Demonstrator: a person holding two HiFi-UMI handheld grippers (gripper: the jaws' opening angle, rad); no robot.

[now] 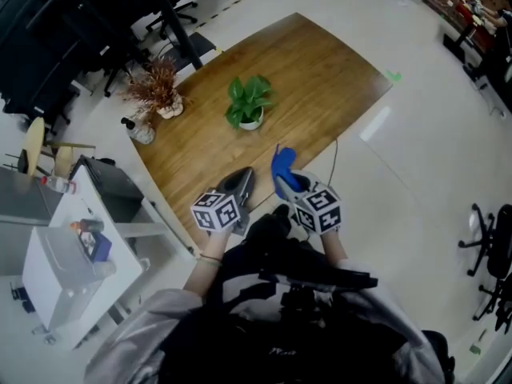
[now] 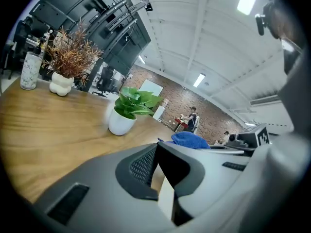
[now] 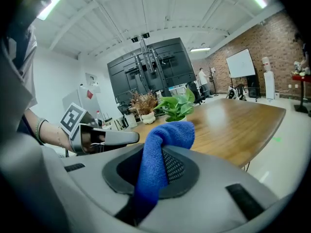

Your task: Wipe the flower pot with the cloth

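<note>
Low at the tabletop's [image 1: 320,78] near edge, the right gripper's [image 1: 285,184] fingers pinch the one blue cloth [image 1: 282,165], the left gripper's [image 1: 242,179] fingers stand slightly apart and empty, and the one flower pot [image 1: 251,122] sits mid-tabletop with bare wood all round.
</note>
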